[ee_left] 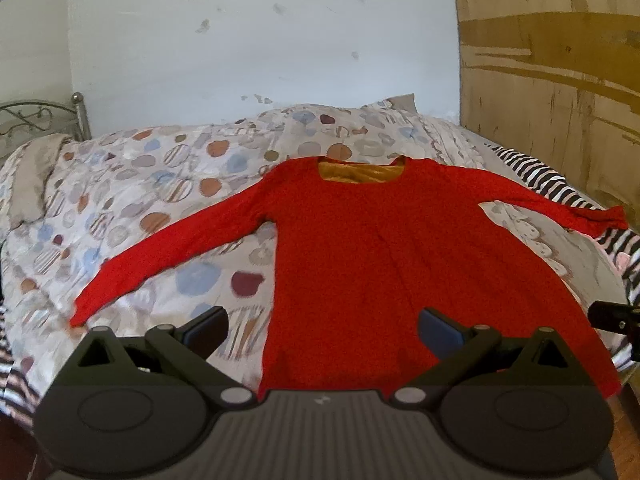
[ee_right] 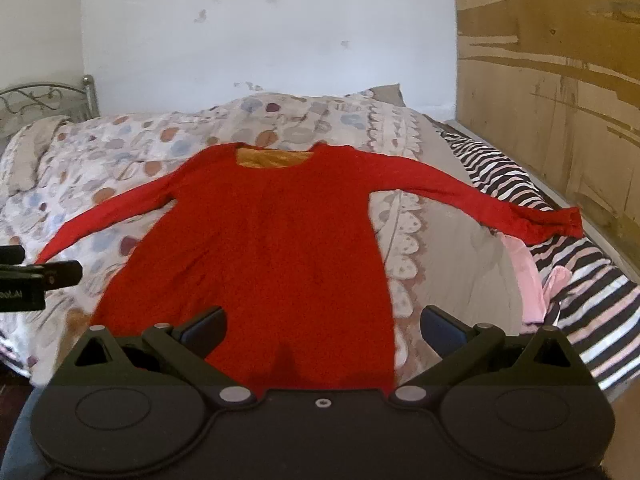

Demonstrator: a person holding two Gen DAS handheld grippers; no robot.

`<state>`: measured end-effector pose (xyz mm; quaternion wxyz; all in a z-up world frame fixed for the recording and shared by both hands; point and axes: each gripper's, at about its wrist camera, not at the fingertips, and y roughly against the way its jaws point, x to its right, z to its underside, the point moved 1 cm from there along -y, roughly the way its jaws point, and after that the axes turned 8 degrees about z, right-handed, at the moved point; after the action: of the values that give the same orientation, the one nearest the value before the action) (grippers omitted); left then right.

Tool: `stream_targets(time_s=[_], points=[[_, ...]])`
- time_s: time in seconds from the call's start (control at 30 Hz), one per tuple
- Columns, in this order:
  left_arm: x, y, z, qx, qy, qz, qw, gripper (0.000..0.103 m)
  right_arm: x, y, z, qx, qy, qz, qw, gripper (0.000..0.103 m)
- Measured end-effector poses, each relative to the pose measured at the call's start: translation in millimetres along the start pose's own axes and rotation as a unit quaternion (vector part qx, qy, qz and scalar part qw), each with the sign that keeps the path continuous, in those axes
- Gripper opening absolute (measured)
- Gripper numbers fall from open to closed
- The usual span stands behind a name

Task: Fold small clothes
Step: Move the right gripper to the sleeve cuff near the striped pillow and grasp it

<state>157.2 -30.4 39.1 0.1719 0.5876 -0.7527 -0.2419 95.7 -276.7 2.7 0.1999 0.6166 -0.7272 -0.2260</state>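
Red long-sleeved top lies flat on the bed, both hand-held grippers released above its hem.

Top spread face up on the patterned duvet, neckline toward 12 o'clock, sleeves reaching toward 8 and 3 o'clock. Left hand-held gripper: jaws wide apart, empty, over the hem's left part. Right hand-held gripper: jaws wide apart, empty, over the hem's right part. Striped cloth at 3 o'clock, under the right cuff.

Soft, even daylight in both views, white wall bright; fisheye bends the edges, corners go black, fabric detail is slightly blurred, faint shadow under the right claw.
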Motion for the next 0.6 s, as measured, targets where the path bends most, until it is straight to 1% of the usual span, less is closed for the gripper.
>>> stream_targets(time_s=[0.07,0.17,0.27,0.43,0.53,0.6], points=[[-0.9,-21.1,-11.5,-0.007,0.001,0.004,1.0000,0.103,6.2,-17.5,-9.7,-0.003,-0.008,0.003,1.000,0.103],[-3.9,-49.9,-26.0,-0.012,0.013,0.018,0.9997,0.103,16.7,-44.2,-20.1,-0.002,-0.025,0.010,1.000,0.103],[-6.2,-79.6,-38.4,-0.017,0.024,0.028,0.9992,0.103,25.5,-74.5,-30.6,-0.011,-0.036,0.027,0.999,0.103],[3.1,-130.1,-55.7,-0.029,0.013,0.030,0.9991,0.103,38.9,-113.4,-44.4,-0.015,-0.062,0.047,0.997,0.103],[10.0,-158.2,-62.0,-0.036,0.014,0.032,0.9987,0.103,48.4,-132.0,-52.6,-0.004,-0.074,0.057,0.996,0.103],[12.0,-175.5,-65.0,-0.041,0.020,0.031,0.9985,0.103,56.9,-142.5,-56.9,0.013,-0.083,0.076,0.994,0.103]])
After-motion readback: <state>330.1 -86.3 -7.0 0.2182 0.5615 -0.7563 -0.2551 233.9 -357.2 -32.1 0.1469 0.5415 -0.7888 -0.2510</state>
